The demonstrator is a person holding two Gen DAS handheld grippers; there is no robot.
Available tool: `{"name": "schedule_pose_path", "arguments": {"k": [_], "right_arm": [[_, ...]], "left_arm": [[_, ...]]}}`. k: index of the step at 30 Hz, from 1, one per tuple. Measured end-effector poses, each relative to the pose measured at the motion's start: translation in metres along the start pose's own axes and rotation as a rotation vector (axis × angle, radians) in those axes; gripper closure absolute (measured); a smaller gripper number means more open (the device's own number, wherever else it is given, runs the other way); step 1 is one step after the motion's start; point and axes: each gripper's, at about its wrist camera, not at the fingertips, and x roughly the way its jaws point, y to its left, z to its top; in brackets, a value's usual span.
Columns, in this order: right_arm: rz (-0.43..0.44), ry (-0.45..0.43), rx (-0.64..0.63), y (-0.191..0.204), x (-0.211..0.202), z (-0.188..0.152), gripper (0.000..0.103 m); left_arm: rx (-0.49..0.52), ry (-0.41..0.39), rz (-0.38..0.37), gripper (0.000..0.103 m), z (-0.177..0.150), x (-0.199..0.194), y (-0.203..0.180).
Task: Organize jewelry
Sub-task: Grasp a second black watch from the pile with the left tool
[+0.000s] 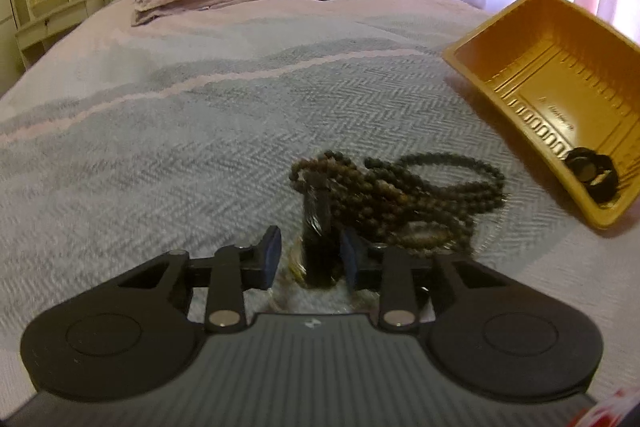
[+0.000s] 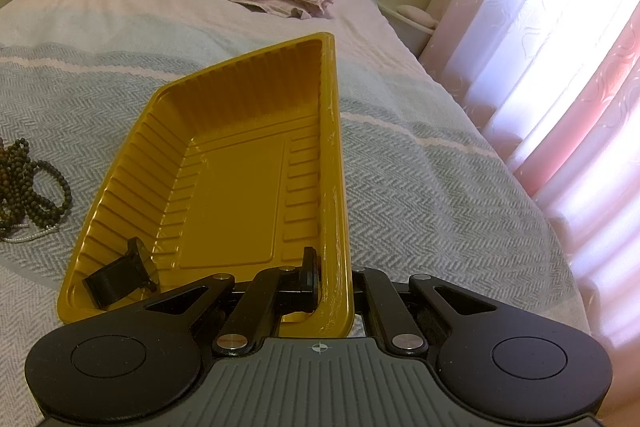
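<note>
The left gripper (image 1: 310, 255) angles down over the bed (image 1: 160, 147), its jaws apart around a dark upright piece at the pile of beaded necklaces (image 1: 400, 199). The right gripper (image 2: 334, 283), also angled down, is clamped on the rim of the tilted yellow tray (image 2: 240, 187), which holds a black watch (image 2: 120, 277).
</note>
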Motion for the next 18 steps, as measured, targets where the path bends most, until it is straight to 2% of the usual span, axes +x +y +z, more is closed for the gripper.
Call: {"name": "schedule_pose_path", "arguments": {"k": [8,10,12,18], "right_arm": [[-0.004,0.001,-0.001,0.0,0.002,0.001,0.1],[-0.004,0.0,-0.003,0.0,0.001,0.001,0.1],[-0.004,0.0,-0.001,0.0,0.002,0.001,0.1],[-0.005,0.0,0.0,0.0,0.002,0.001,0.1]], "left_arm": [[0.01,0.039,-0.052,0.079,0.013,0.016,0.009],[0.017,0.052,-0.064,0.087,0.013,0.017,0.009],[0.021,0.062,-0.07,0.09,0.014,0.017,0.009],[0.019,0.028,-0.091,0.091,0.025,-0.002,0.015]]}}
